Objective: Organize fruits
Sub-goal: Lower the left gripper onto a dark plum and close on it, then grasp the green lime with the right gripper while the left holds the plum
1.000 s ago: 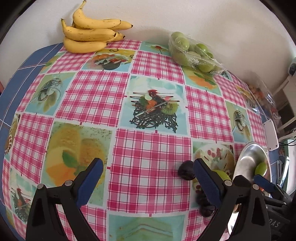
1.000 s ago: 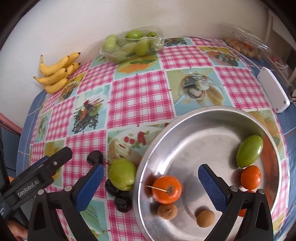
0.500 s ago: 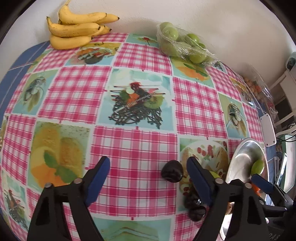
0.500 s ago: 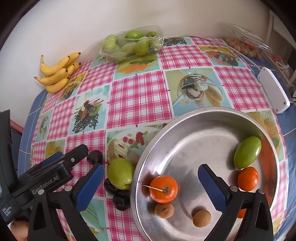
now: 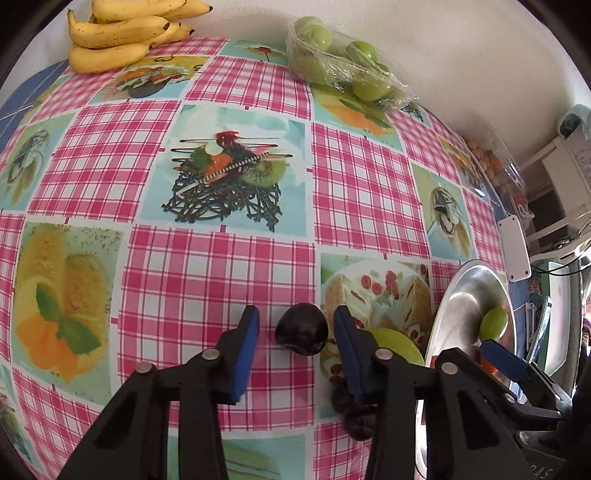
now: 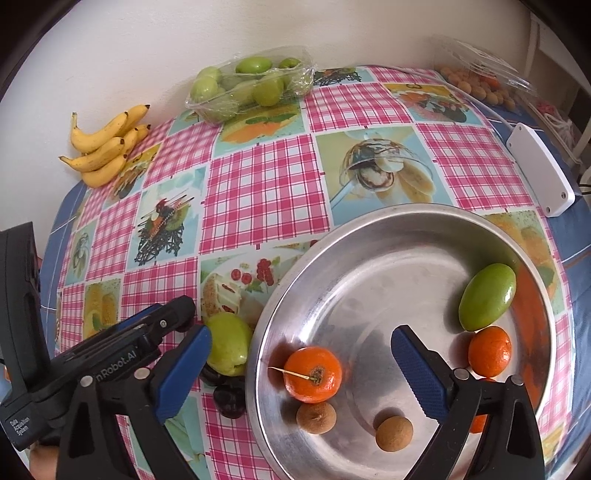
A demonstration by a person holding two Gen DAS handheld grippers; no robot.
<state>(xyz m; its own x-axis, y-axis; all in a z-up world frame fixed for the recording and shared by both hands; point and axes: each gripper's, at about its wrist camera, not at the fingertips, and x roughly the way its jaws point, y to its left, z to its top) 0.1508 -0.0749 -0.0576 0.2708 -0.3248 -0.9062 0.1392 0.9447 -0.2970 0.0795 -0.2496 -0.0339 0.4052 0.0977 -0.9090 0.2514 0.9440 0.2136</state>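
A dark plum lies on the checked tablecloth between the blue pads of my left gripper. Its jaws are closing around the plum, with a slim gap still showing at each pad. Just right of it sit a green fruit and two more dark plums. In the right wrist view the left gripper hides that plum. My right gripper hangs open over the steel bowl, nothing between its fingers. The bowl holds tangerines, a green oval fruit and two small brown fruits.
Bananas lie at the far left by the wall. A wrapped tray of green fruits stands at the back. A clear pack of small fruits and a white box sit at the right edge.
The left gripper has moved down and to the right until the dark plum lies between its fingers, and its jaws have narrowed a lot. The right gripper has stayed over the bowl.
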